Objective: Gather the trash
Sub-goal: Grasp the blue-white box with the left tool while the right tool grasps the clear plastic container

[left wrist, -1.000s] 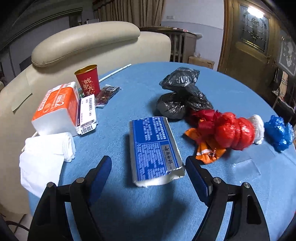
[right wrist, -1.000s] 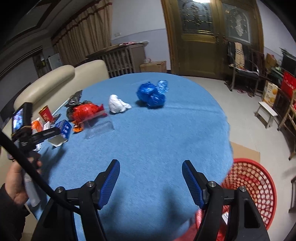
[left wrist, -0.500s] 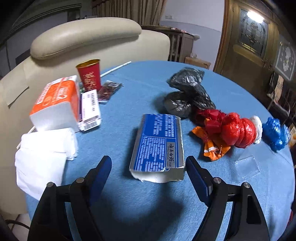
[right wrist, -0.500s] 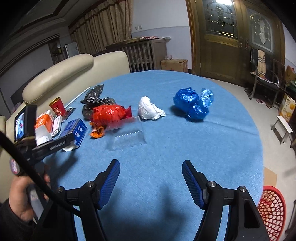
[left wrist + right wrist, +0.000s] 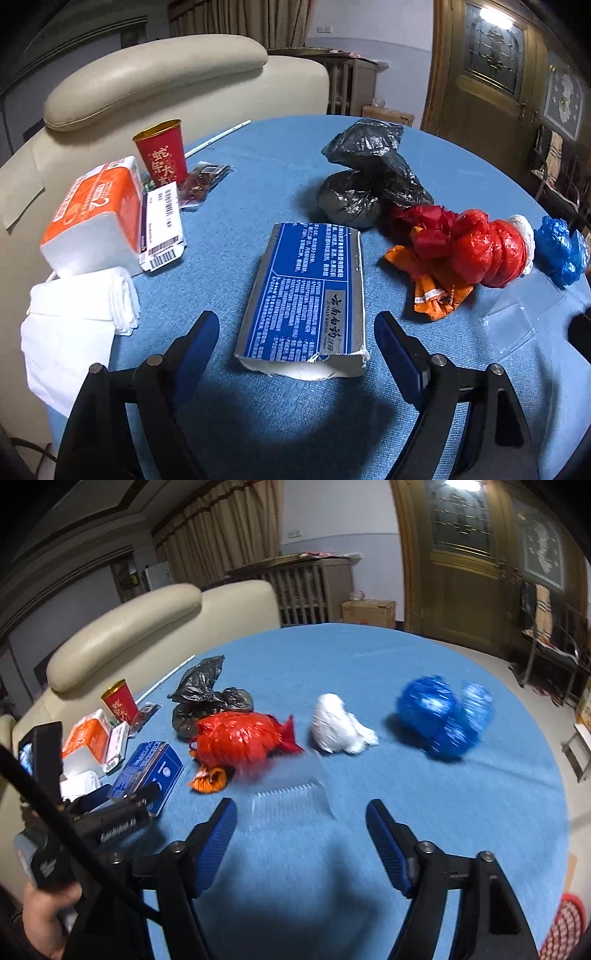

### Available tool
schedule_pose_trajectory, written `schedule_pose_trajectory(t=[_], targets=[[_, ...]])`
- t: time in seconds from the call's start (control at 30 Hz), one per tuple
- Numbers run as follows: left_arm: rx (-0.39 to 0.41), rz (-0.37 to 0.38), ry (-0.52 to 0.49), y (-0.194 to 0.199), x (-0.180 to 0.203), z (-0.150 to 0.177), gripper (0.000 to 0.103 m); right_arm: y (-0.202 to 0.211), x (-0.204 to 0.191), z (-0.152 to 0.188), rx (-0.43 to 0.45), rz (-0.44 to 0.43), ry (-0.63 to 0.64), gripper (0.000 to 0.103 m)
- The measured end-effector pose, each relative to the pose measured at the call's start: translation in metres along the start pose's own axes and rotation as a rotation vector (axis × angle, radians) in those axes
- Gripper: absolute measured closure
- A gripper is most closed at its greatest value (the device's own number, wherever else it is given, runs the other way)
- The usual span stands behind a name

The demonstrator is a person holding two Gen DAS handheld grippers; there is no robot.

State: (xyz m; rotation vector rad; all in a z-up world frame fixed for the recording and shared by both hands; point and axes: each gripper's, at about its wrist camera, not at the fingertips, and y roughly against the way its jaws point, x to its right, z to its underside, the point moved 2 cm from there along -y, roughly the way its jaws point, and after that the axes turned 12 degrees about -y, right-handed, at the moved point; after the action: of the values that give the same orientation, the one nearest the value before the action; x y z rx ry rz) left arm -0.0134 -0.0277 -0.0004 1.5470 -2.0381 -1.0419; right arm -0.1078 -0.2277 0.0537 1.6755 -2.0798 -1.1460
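**Both grippers spread wide over a littered blue table, neither holding anything**

The left gripper (image 5: 297,343) is hovering low over the blue box (image 5: 306,299), its jaws standing wide and opening further. The near, torn end of the box is lying between the blue pads, but the pads are not pressing on it. The box is resting flat on the blue tablecloth (image 5: 258,424).

The right gripper (image 5: 301,830) is also opening, with nothing gripped. Just ahead of its fingertips a clear plastic tray (image 5: 291,799) is lying on the cloth, near the gap but not touched.

Further out, the trash is strung across the table: a black bag (image 5: 369,184), a red bag (image 5: 469,247) with an orange wrapper (image 5: 436,291) beside it, a white bag (image 5: 338,729) and a blue bag (image 5: 439,716).

The left wrist view alone is showing clearly the folded white tissues (image 5: 77,314), the orange tissue pack (image 5: 96,214), a white carton with a barcode (image 5: 162,229), a red paper cup (image 5: 162,153) and a small dark snack packet (image 5: 201,181), all backed by a cream sofa (image 5: 147,77).

The right wrist view alone is showing the person's left hand (image 5: 44,919) gripping the other tool, and a sliver of a red basket (image 5: 565,930) on the floor at the lower right. This view is blurred.
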Motion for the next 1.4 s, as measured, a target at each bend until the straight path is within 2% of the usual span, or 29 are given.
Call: schedule_pose_trajectory(t=[0.07,0.13,0.17,0.57,0.73,0.83,1.1,1.17,1.23,1.4], targets=[[0.004,0.010,0.003,-0.001,-0.001,0.001,0.019,-0.017,-0.009,-0.003,-0.020,0.001,0.029,0.024],[-0.003,0.039,0.013,-0.004,-0.004,0.001,0.036,-0.030,-0.014,-0.004,-0.037,0.017,0.054,0.024],[-0.010,0.045,0.015,-0.006,-0.005,0.002,0.039,-0.036,-0.015,-0.005,-0.041,0.027,0.065,0.024],[-0.011,0.050,0.002,-0.006,-0.003,0.003,0.041,-0.076,-0.013,-0.001,-0.106,0.074,0.078,0.024],[-0.011,0.052,0.002,-0.006,-0.004,0.004,0.041,-0.061,-0.005,-0.005,-0.077,0.049,0.030,0.024],[-0.012,0.049,0.000,-0.004,-0.004,0.005,0.041,-0.054,0.000,-0.001,-0.096,0.044,0.019,0.024],[-0.011,0.050,-0.002,-0.003,-0.005,0.007,0.041,-0.013,0.015,0.029,-0.115,0.001,-0.036,0.022],[-0.012,0.049,-0.001,-0.002,-0.005,0.008,0.041,-0.004,0.012,0.028,-0.091,-0.008,-0.045,0.018],[-0.012,0.050,-0.002,-0.001,-0.005,0.009,0.041,-0.003,0.005,0.024,-0.064,-0.013,-0.037,0.002],[-0.013,0.056,0.010,0.000,-0.009,0.012,0.041,-0.014,-0.021,0.014,-0.007,0.004,0.011,0.000]])
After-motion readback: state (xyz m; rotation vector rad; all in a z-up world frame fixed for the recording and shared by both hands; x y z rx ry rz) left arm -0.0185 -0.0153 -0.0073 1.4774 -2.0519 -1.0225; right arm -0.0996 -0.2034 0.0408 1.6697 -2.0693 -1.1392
